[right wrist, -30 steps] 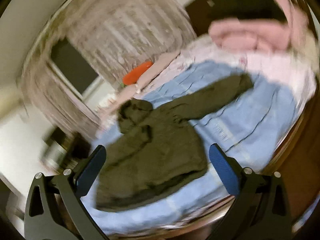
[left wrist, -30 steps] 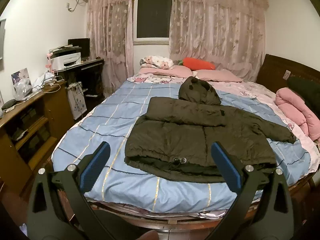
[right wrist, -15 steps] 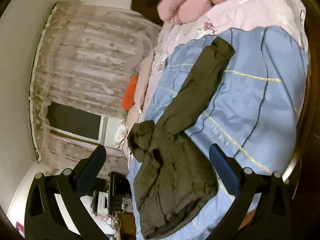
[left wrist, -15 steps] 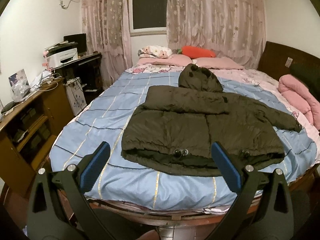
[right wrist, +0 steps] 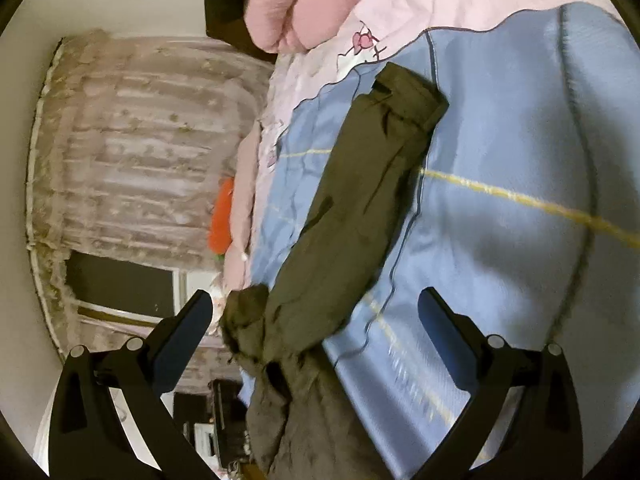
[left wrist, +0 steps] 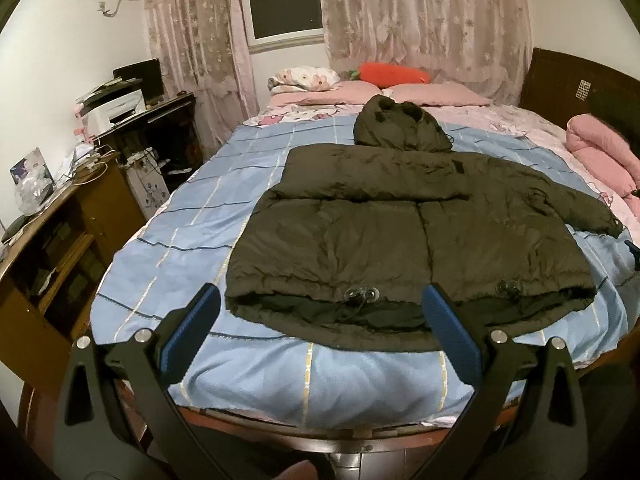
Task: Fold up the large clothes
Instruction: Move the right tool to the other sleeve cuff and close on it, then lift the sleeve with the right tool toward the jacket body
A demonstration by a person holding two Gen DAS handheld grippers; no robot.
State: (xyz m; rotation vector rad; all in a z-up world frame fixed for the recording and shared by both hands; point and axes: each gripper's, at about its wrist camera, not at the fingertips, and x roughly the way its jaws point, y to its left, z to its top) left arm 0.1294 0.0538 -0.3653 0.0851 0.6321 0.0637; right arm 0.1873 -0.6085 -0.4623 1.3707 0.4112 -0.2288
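Observation:
A dark olive hooded puffer jacket (left wrist: 400, 236) lies flat on the blue quilt (left wrist: 180, 240) of the bed, hood toward the pillows. One sleeve is folded across the chest, the other stretches out to the right. My left gripper (left wrist: 320, 320) is open and empty, hovering at the foot of the bed just short of the jacket's hem. My right gripper (right wrist: 316, 324) is open and empty, rolled sideways above the outstretched sleeve (right wrist: 360, 208), near the shoulder. The sleeve cuff (right wrist: 408, 96) lies further ahead.
Pink pillows (left wrist: 436, 92) and an orange carrot plush (left wrist: 394, 74) lie at the head of the bed. A rolled pink duvet (left wrist: 604, 148) sits at the right by the dark headboard (left wrist: 560, 80). A wooden desk (left wrist: 48, 232) with clutter stands along the left.
My left gripper moved closer to the bed and the jacket's hem. My right gripper swung and rolled in toward the outstretched sleeve, which now fills much more of its view.

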